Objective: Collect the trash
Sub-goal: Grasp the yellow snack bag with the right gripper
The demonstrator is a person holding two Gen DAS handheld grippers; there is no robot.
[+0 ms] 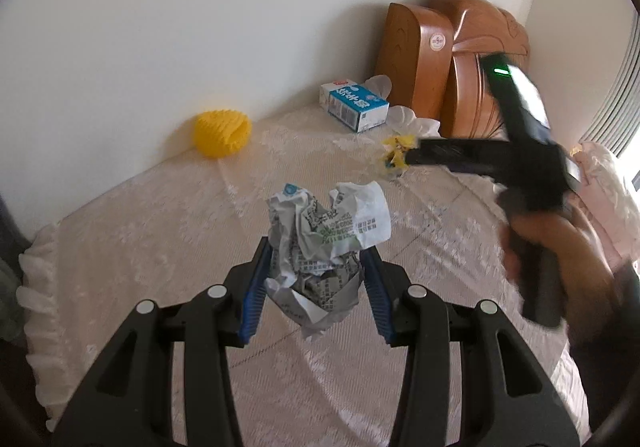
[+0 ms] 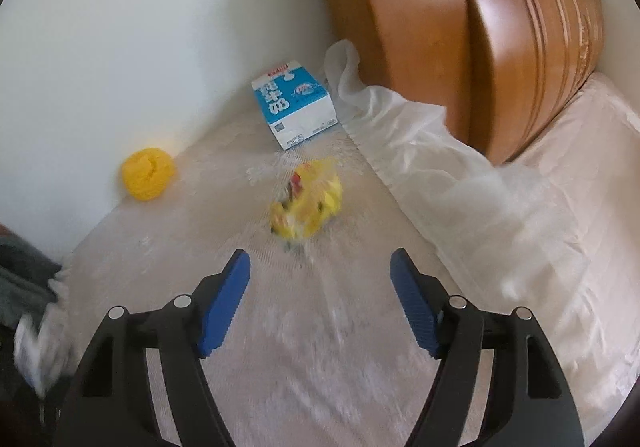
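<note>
In the left wrist view a bed (image 1: pixel 120 247) with a pale patterned cover fills the floor of the frame, set against a white wall (image 1: pixel 200 27) with a wooden headboard (image 1: pixel 440 67) in the far corner. The left gripper (image 1: pixel 316 259) is clamped on a crumpled paper (image 1: pixel 324 239) printed with small text too creased to read. Beyond it lie a yellow ball (image 1: pixel 222 133) and a blue carton (image 1: pixel 354 105) by the wall; the right gripper (image 1: pixel 412 155), blurred, reaches at a yellow wrapper (image 1: pixel 396 153), half hidden. In the right wrist view the right gripper (image 2: pixel 320 267) is spread wide and holds nothing, just short of the blurred wrapper (image 2: pixel 306 205). The carton (image 2: pixel 294 109) carries unreadable characters; a white bag (image 2: pixel 400 115) lies beside the headboard (image 2: pixel 480 47), the ball (image 2: pixel 148 174) near the wall (image 2: pixel 120 27).
</note>
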